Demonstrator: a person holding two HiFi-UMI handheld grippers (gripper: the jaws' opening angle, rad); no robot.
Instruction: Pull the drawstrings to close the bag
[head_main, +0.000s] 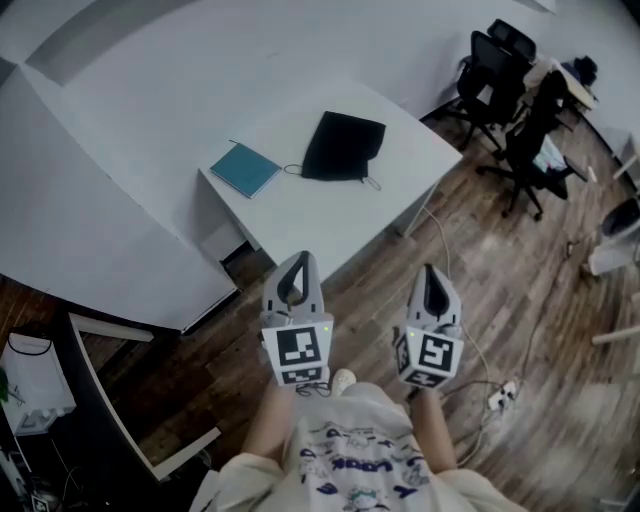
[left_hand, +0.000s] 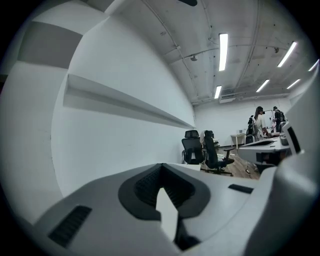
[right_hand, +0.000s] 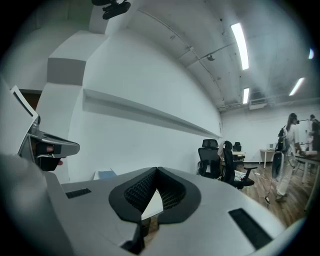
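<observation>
A black drawstring bag (head_main: 343, 146) lies flat on the white table (head_main: 330, 215), its cords trailing at the left and lower right corners. My left gripper (head_main: 299, 259) and right gripper (head_main: 429, 268) are held side by side near the person's body, well short of the table's near corner and far from the bag. Both are shut with nothing between the jaws. In the left gripper view the left gripper (left_hand: 161, 165) shows closed tips against a white wall. The right gripper (right_hand: 156, 170) looks the same in its own view. The bag appears in neither gripper view.
A teal notebook (head_main: 245, 169) lies on the table left of the bag. Black office chairs (head_main: 505, 85) stand at the far right on the wooden floor. A cable and power strip (head_main: 498, 395) lie on the floor near my right. People (left_hand: 260, 121) stand at distant desks.
</observation>
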